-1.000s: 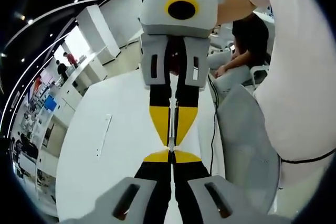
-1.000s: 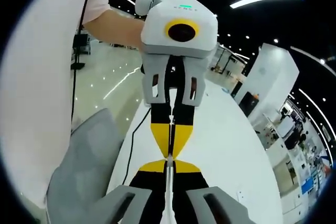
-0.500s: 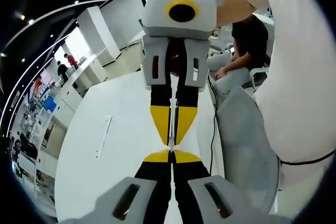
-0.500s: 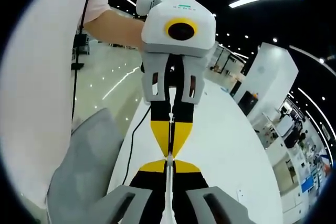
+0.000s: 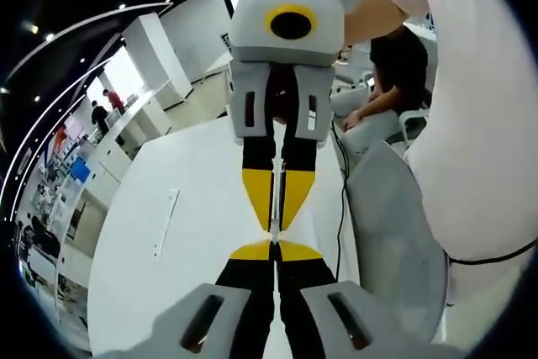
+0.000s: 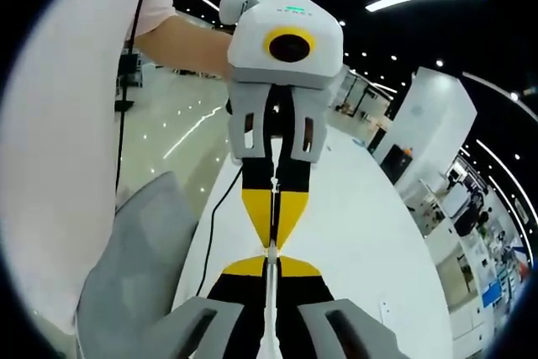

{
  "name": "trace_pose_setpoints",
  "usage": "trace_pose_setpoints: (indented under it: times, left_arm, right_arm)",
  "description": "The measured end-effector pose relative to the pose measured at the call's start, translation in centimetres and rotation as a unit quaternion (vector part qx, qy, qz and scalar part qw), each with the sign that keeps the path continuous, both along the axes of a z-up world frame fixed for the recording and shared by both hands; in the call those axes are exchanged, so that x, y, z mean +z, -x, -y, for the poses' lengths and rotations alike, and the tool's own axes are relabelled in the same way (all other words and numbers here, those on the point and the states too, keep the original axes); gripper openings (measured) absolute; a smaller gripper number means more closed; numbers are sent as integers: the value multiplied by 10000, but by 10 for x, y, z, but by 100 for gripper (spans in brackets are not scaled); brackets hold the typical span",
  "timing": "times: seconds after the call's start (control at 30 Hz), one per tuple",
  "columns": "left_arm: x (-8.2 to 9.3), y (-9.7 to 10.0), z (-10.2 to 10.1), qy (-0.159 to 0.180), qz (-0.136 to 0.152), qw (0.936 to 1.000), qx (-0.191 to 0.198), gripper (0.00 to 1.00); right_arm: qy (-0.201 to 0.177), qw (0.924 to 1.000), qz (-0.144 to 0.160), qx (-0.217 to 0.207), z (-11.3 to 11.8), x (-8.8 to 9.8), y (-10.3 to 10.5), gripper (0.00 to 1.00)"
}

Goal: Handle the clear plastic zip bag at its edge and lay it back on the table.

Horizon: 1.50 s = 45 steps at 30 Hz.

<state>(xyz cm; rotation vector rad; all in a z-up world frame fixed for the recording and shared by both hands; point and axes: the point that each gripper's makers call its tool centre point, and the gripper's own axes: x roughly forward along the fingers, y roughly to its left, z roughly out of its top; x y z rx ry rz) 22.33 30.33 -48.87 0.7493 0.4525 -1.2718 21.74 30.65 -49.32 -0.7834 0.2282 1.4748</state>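
The left gripper (image 5: 274,245) and right gripper (image 6: 271,250) met tip to tip above the white desk (image 5: 193,208), each one's yellow-tipped fingers pressed together, pinching the thin, clear zip bag (image 6: 270,308) edge-on between them. A grey chair (image 5: 395,241) and black cable (image 5: 342,199) stood beside the desk.

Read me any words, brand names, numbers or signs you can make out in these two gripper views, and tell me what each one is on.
No text here can be read with certainty.
A short pale marking on the casing of the left gripper, beside a small green light: too small and blurred to read.
Blue panels on far shelving, by the white table: too small to read.
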Motion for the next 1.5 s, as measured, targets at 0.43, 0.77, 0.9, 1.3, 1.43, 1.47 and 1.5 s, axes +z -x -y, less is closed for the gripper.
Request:
trace_pose_setpoints:
  times: [0.43,0.77,0.9,1.3,1.43,1.47,1.5]
  left_arm:
    - [1,-2,-4,-12,18,10000,38,0]
    - [0,-3,-2,16,-6,10000,54,0]
    - [-2,-4,-1,-19,0,10000,55,0]
    - [3,-4,0,84,10,9999,77,0]
    - [4,-4,1,108,6,9999,77,0]
    - [4,-4,1,110,4,9999,74,0]
    - [4,-3,1,116,5,9999,72,0]
  right_arm:
    - [-66,9999,-40,-90,2,0,-2,0]
    - [-253,9995,-172,-82,-8,7,1,3]
    - [-224,9996,-156,-41,-10,7,0,2]
    - [-170,9998,-121,-45,-8,6,-1,1]
    - [-174,9998,-122,-46,-7,6,-1,0]
    - [-178,9998,-111,-32,-8,6,-1,0]
    - [-176,9998,-106,-27,-8,6,-1,0]
